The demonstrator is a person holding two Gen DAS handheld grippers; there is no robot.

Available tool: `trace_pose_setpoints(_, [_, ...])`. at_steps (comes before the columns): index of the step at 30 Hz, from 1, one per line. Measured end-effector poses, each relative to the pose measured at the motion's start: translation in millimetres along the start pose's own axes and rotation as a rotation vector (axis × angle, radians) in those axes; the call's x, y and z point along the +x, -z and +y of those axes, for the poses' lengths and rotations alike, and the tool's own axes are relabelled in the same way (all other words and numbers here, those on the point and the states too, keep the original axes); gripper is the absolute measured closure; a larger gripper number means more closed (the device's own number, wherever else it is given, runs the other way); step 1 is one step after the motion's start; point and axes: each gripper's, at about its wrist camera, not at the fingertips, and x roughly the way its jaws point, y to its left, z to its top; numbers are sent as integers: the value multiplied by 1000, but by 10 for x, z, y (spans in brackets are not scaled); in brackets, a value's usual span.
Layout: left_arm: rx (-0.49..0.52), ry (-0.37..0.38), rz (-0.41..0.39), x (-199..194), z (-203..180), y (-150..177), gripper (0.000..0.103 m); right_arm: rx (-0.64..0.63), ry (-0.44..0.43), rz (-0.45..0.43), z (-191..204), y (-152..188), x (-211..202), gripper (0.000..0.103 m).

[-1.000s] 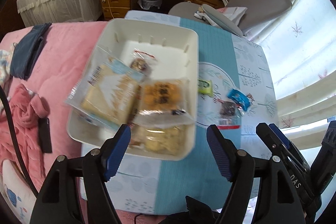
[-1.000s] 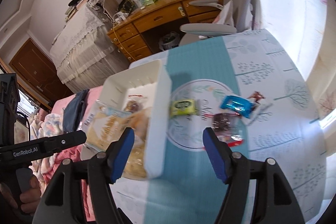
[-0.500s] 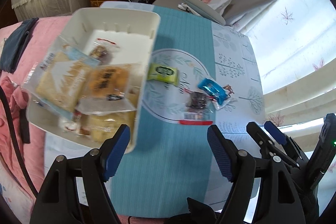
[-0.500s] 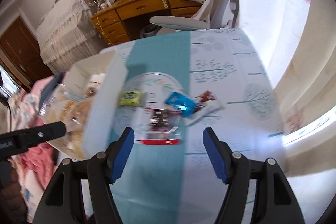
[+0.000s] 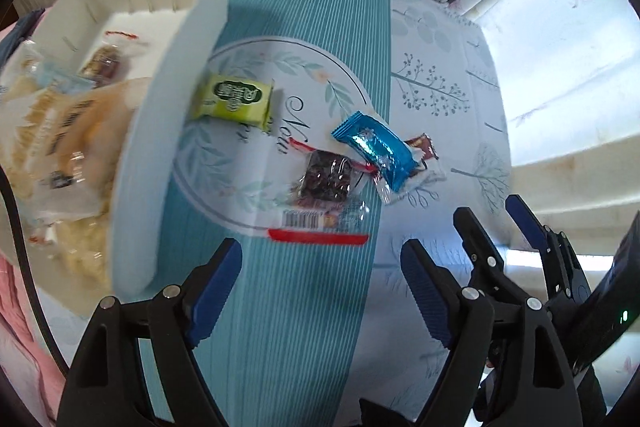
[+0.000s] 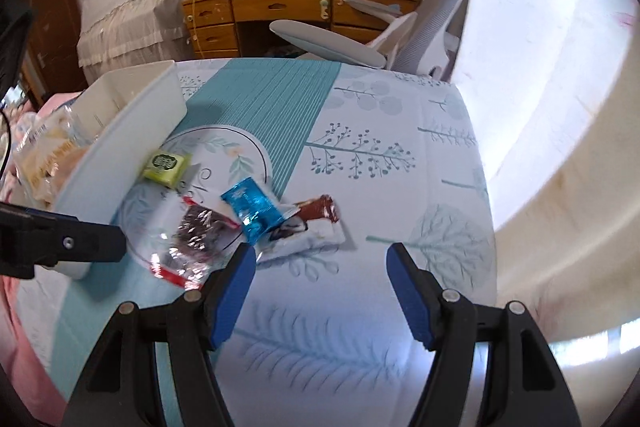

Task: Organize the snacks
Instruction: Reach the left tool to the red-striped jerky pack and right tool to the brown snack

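A white bin (image 5: 160, 131) (image 6: 120, 147) on the left holds several bagged snacks (image 5: 60, 131). Loose on the tablecloth lie a green packet (image 5: 234, 99) (image 6: 167, 169), a blue packet (image 5: 374, 149) (image 6: 254, 209), a clear bag with a dark snack (image 5: 326, 183) (image 6: 196, 231) and a brown-and-white wrapper (image 5: 422, 151) (image 6: 314, 223). My left gripper (image 5: 320, 275) is open and empty, just short of the clear bag. My right gripper (image 6: 318, 279) is open and empty, low over the cloth beside the brown-and-white wrapper; it also shows in the left wrist view (image 5: 516, 227).
The table wears a teal and white printed cloth (image 6: 380, 155). A grey office chair (image 6: 400, 31) and a wooden desk (image 6: 288, 11) stand behind the table. A pink bedspread (image 5: 16, 327) lies to the left. A bright curtained window (image 6: 540, 67) is on the right.
Both grippers have moved right and down, away from the bin toward the loose snacks, which now look closer. Both stay open and empty.
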Motion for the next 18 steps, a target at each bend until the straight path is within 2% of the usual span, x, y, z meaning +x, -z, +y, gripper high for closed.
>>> trace_pose_setpoints(6, [-83,-18,30,370,-53,-170,22,-81,-55,-31,-8,-9,326,34])
trace_pose_setpoints(11, [-118,-55,55,604,-66,-265,23,-142,-80,1,27,14,567,34])
trace_pose_setpoints(18, [-140,-89,78,787,-49,-325,29,-163,-122,29,40,35,745,35])
